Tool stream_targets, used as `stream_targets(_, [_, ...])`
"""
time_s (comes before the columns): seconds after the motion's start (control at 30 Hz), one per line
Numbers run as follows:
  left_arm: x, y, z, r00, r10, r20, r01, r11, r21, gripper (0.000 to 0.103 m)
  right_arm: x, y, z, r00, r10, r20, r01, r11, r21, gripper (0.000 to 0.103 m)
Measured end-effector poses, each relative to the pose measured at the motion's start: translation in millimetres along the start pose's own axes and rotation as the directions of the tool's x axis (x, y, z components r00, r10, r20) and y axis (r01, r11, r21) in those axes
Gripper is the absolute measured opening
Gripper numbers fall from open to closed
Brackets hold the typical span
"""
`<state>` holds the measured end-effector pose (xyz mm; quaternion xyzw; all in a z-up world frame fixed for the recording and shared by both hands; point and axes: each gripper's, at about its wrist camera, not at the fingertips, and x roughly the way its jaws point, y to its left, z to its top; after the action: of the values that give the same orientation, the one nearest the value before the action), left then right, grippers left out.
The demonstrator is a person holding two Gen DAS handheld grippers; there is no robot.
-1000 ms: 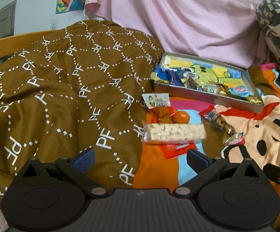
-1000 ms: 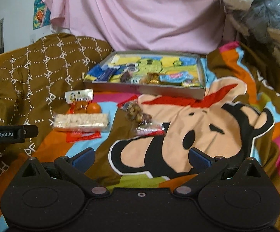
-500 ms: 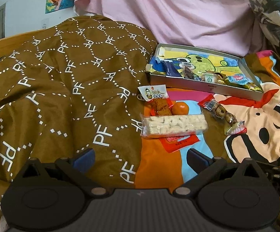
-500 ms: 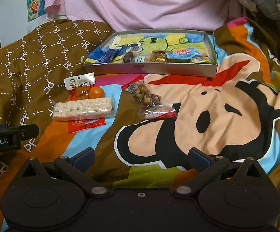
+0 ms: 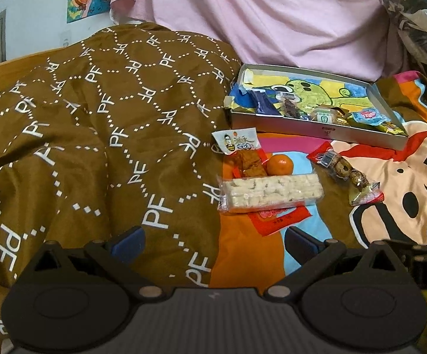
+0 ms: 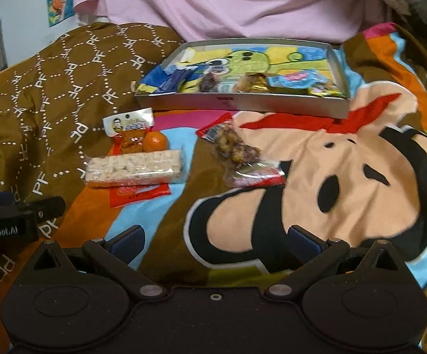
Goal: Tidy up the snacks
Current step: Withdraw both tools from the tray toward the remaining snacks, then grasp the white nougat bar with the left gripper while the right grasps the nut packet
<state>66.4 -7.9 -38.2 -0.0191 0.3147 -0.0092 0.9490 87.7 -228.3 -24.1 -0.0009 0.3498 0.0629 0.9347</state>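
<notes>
I have come closer to the snacks since a moment ago, so they look bigger. My left gripper (image 5: 212,242) and my right gripper (image 6: 213,240) both hang over the blanket (image 6: 361,159) with fingers spread wide, holding nothing. The long pack of white bars (image 5: 271,191) lies near the blanket's brown left side, touching the orange (image 5: 279,165). A nut bag (image 6: 243,153) lies just beside them, in the middle. The snack box (image 6: 243,104) sits at the far edge, by the pink cloth (image 6: 228,3). The blanket's right side has open room.
</notes>
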Motion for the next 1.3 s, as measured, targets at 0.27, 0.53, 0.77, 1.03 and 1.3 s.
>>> stream_targets(0.27, [5, 4, 14, 1.000, -0.008, 0.015, 0.008, 1.000, 0.027, 0.102, 18, -6, 18, 1.000, 0.010, 0.017, -0.008, 0.996, -0.088, 0.102])
stream_targets(0.53, [27, -5, 38, 0.996, -0.082, 0.045, 0.078, 0.993, 0.093, 0.103, 33, -20, 26, 0.997, -0.007, 0.080, 0.017, 0.992, -0.126, 0.102])
stream_targets(0.77, [58, -16, 57, 0.980, -0.197, -0.014, 0.196, 0.967, 0.160, 0.103, 55, -38, 37, 0.996, -0.017, 0.083, 0.026, 0.995, -0.100, 0.102])
stream_targets(1.03, [77, -31, 61, 0.988, -0.150, -0.024, 0.151, 0.952, 0.267, 0.103, 80, -43, 44, 0.996, -0.038, 0.075, 0.049, 0.987, -0.153, 0.096])
stream_targets(1.3, [88, -37, 49, 0.989, -0.137, -0.054, 0.147, 0.914, 0.377, 0.103, 102, -43, 50, 0.999, -0.004, 0.052, 0.013, 0.983, -0.181, 0.086])
